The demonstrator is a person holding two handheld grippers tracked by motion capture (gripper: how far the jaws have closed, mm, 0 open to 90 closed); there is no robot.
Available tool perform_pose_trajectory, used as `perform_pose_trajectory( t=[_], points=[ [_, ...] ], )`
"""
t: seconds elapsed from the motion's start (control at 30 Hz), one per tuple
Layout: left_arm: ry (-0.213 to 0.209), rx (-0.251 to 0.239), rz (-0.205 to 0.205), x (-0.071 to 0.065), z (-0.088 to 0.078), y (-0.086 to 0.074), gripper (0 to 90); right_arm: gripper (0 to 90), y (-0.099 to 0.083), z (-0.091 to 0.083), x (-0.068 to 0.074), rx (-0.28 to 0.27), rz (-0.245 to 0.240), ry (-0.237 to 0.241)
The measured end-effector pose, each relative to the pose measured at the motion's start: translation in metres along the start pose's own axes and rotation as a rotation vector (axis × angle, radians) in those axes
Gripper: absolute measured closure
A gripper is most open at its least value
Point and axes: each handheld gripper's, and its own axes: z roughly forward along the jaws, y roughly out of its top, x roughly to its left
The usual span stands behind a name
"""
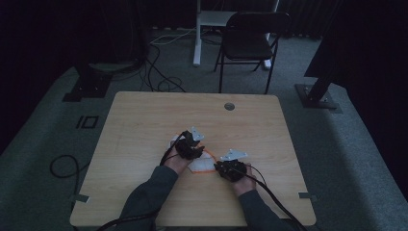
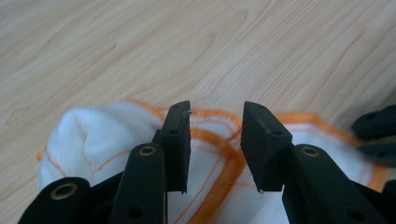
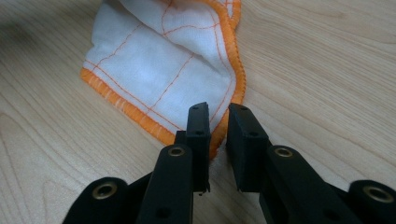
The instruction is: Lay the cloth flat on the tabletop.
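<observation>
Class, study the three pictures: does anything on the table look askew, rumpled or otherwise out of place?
Yes. The white cloth with orange hem lies rumpled, not flat: one end is bunched into a lump in the left gripper view, and a corner is folded over itself near the right gripper. Nothing looks spilled or torn on the wooden table.

A light wooden surface (image 1: 144, 125) is standing on grey carpet (image 1: 43, 144), showing a small round grommet (image 1: 229, 106) near its far edge. Beyond it, a dark folding chair (image 1: 250, 41) is sitting just beside a white post on its foot (image 1: 197, 43), with black cables (image 1: 161, 77) lying looped on the floor to the left. A black stand base (image 1: 318, 96) is resting at far right, another (image 1: 89, 86) at far left.
</observation>
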Motion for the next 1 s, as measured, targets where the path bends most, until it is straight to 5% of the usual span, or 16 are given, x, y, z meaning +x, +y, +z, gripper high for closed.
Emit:
perform_pose_trajectory(
  t=[0.2, 0.33, 0.57, 1.0],
  points=[
    [0.0, 0.01, 0.008, 0.0, -0.003, -0.003, 88.0, 78.5, 0.0, 0.0, 0.0, 0.0, 0.001, 0.0],
    [0.011, -0.007, -0.001, 0.002, -0.01, -0.003, 89.4, 78.3, 0.0, 0.0, 0.0, 0.001, 0.002, 0.001],
    [0.028, -0.078, -0.079, 0.018, -0.037, -0.013, 89.8, 76.2, 0.0, -0.001, -0.001, 0.0, -0.003, 0.003],
    [0.068, -0.15, -0.188, 0.045, -0.071, -0.042, 89.9, 59.4, 0.001, -0.003, 0.0, -0.033, -0.006, 0.023]
  ],
)
